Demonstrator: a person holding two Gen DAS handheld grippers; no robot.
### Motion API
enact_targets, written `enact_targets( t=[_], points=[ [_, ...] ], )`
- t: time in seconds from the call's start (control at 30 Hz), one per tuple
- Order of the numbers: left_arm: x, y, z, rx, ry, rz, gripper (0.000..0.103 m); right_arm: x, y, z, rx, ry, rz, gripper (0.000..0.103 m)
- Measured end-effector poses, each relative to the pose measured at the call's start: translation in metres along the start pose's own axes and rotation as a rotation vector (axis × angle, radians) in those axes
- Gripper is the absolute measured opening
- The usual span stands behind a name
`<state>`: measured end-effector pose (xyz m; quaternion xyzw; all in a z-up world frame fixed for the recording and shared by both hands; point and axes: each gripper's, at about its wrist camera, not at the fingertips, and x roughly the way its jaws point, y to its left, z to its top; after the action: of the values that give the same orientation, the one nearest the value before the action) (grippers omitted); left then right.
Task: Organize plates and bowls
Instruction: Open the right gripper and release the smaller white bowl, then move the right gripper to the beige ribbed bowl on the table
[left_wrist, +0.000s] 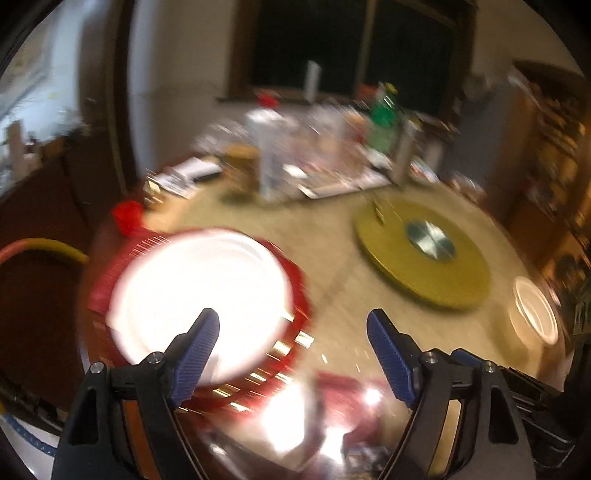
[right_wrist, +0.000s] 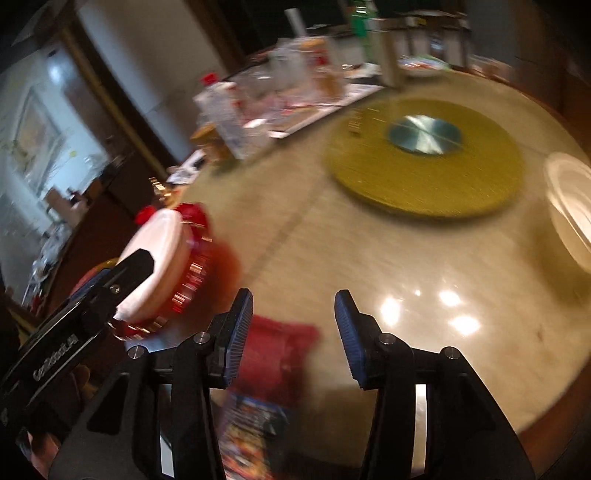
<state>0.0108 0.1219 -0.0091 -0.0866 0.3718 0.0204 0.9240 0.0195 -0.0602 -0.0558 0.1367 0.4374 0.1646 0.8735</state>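
Both jaws are gaping empty: left gripper (left_wrist: 293, 325) is hovering beside the white plate (left_wrist: 199, 295), right gripper (right_wrist: 293, 306) further right of it.

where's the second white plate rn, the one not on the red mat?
The plate sits at the table's far right edge in both wrist views, just right of the round green-gold turntable, apart from both open grippers.
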Motion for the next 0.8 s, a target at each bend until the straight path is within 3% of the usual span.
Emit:
enact_targets(
  t=[0.03,0.1,0.17,0.27,0.67,0.8],
  points=[
    [0.004,-0.006,0.0,0.005,0.017,-0.024,0.082,-0.004,-0.011,-0.005,0.021,0.001,-0.012,0.056],
    [0.014,-0.022,-0.002,0.006,0.07,-0.111,0.082,-0.017,-0.036,-0.014,0.075,-0.011,-0.033,0.075],
    [0.02,-0.036,-0.003,0.003,0.11,-0.188,0.082,-0.03,-0.059,-0.018,0.144,-0.022,-0.04,0.078],
    [0.031,-0.061,-0.003,0.017,0.175,-0.235,0.082,-0.049,-0.083,-0.023,0.203,-0.029,-0.013,0.079],
    [0.055,-0.165,0.007,0.147,0.278,-0.325,0.082,-0.138,-0.206,-0.007,0.43,-0.109,-0.091,0.079],
    [0.07,-0.201,0.012,0.171,0.321,-0.349,0.082,-0.145,-0.248,0.007,0.547,-0.077,-0.003,0.079]
  ],
)
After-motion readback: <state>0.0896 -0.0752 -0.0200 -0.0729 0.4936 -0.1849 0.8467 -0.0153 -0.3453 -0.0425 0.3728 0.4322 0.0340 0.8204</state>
